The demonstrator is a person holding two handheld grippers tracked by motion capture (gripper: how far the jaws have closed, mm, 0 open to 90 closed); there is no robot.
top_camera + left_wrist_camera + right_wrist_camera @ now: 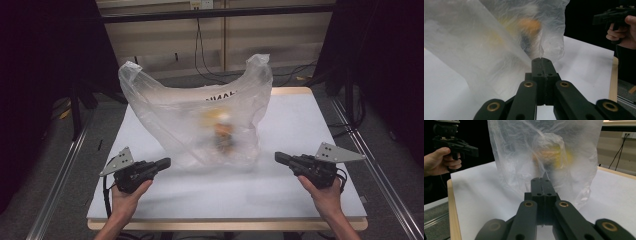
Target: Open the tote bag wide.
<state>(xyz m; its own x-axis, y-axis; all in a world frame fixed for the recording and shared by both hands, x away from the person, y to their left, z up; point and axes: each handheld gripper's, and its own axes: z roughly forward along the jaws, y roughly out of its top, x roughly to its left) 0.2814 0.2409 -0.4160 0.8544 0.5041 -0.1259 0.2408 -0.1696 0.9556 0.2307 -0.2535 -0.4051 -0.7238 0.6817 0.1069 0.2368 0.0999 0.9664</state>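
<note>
Left gripper (164, 162) closed, empty | right gripper (281, 158) closed, empty | plastic bag (195, 115) between, table (300, 130) margins bare

A clear plastic bag (196, 117) stands at the table's (300, 125) centre, something orange-yellow blurred inside. The left hand-held gripper (162, 163) sits at seven o'clock, the right hand-held gripper (278, 158) at four.

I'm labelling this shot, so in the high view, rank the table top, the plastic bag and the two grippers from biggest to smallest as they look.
1. Table top
2. Plastic bag
3. Left gripper and right gripper: they look alike in size, so no ranking between them.
</note>
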